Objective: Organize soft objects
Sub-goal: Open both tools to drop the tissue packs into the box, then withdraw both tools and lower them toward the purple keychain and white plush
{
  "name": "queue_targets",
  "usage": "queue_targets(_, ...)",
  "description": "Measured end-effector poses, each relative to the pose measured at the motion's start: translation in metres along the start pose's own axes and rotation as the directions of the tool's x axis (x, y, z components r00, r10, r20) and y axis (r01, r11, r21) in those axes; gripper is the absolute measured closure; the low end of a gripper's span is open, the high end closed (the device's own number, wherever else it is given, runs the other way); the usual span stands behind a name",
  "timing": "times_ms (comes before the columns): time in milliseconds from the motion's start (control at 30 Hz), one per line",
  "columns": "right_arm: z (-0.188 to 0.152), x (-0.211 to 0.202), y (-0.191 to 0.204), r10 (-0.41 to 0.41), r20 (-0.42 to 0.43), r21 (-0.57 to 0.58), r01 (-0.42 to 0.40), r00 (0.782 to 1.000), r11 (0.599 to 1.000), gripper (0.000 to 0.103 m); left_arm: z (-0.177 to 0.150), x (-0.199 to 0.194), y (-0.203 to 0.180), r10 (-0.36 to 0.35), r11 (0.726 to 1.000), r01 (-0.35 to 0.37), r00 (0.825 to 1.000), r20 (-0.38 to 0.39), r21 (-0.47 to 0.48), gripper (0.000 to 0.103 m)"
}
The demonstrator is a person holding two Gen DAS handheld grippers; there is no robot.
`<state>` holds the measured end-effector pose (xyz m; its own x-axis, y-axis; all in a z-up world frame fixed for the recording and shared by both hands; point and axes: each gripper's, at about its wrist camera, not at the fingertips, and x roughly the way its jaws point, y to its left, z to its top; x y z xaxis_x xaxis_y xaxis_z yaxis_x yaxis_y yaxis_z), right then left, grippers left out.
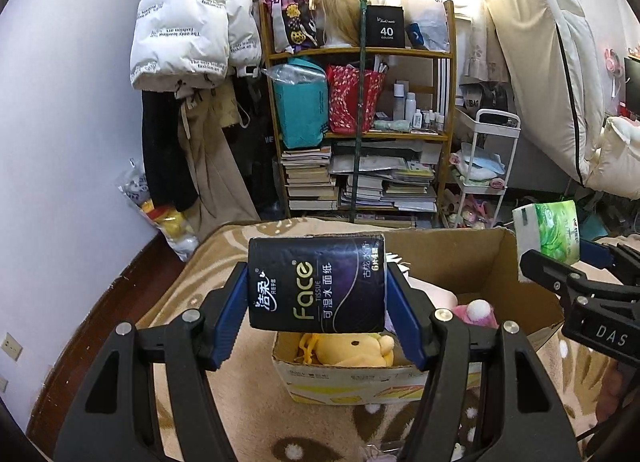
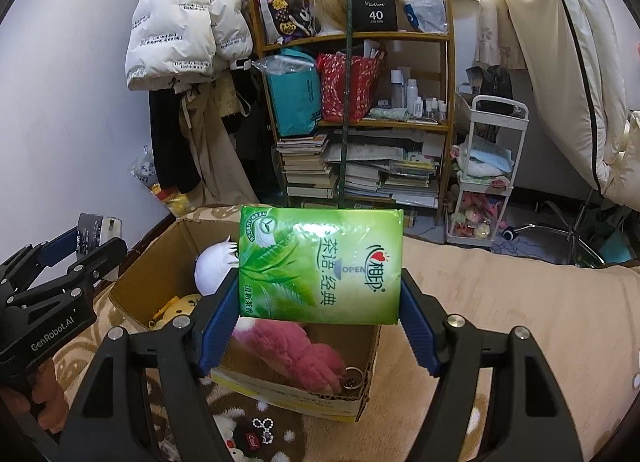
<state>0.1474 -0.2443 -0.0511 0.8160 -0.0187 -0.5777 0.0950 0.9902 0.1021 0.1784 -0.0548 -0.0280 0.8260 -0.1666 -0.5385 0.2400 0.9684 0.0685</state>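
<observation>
Blue-padded fingers [image 1: 232,314] of the left gripper [image 1: 316,314] pinch a dark tissue pack [image 1: 316,282] by its two short ends, its long axis running across the view and its printed lettering turned sideways. Likewise, the right gripper [image 2: 318,314] clamps a green tissue pack [image 2: 320,266] side to side, print also rotated. Both packs hang above an open cardboard box [image 2: 128,294] resting on a patterned blanket [image 2: 520,302]. Inside, a yellow plush [image 1: 348,350], a pink plush [image 2: 296,350] and a white plush [image 2: 214,266] lie partly hidden behind the packs.
</observation>
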Motion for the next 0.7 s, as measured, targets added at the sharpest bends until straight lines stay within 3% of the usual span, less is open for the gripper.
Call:
queue_targets(267,-0.004,0.005,0.004,0.009,-0.035,-0.02,-0.01,0.999,1.0,0.025,-0.003,0.004,-0.007,-0.023,1.0,0.024,0.999,-0.026,0.02,0.037)
queue_targets(367,-0.006,0.009,0.005,0.016,-0.057,-0.02,-0.017,0.998,1.0,0.025,-0.004,0.004,-0.01,-0.022,0.999,0.023,1.0,-0.021,0.027,0.026)
queue_targets(500,-0.01,0.012,0.007,0.022,-0.082,-0.028,-0.025,0.996,0.999,0.024,-0.006,0.003,-0.012,-0.011,0.999,0.012,1.0,-0.024,0.039,0.024)
queue_targets(600,-0.012,0.01,0.008,0.029,-0.08,-0.034,-0.031,0.996,0.999,0.013,-0.008,0.004,-0.012,0.003,0.999,-0.001,0.999,-0.039,0.044,0.023)
queue_targets(700,-0.013,0.005,0.01,0.017,-0.073,-0.055,-0.021,0.997,0.998,0.011,-0.01,-0.001,-0.011,0.021,0.999,-0.019,0.999,-0.036,0.046,0.021)
